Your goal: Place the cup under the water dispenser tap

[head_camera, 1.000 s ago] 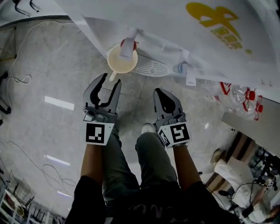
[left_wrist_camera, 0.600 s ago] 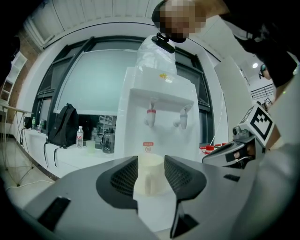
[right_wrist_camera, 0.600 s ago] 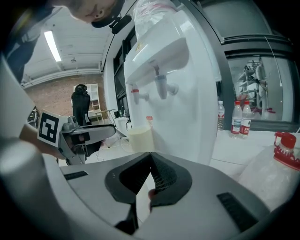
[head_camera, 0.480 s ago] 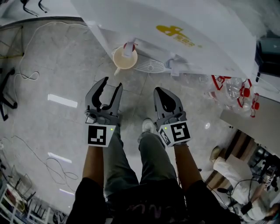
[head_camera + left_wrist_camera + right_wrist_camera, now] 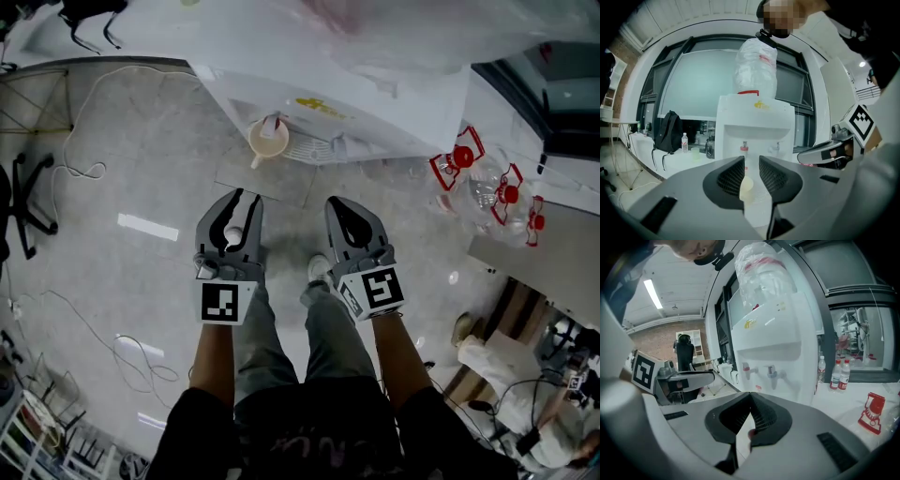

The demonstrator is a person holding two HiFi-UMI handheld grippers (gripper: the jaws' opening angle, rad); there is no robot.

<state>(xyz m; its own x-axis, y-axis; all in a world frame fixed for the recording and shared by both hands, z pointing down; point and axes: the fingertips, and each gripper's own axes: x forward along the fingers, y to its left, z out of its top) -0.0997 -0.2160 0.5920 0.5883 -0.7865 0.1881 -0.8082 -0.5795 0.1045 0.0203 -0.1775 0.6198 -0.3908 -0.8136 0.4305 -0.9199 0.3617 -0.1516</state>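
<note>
Now, pale cup under the red tap of the dispenser. Left claw partly open, just been closing, nothing between the jaws. Right claw shut tight, empty too. Both claws side by side above the floor, well apart from cup.

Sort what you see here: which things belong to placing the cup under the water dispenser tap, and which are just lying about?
Belong to the job:
- cup, sitting under the red tap
- water dispenser
- drip tray

Just lying about:
- big clear water bottles on the floor
- black backpack
- black chair
</note>
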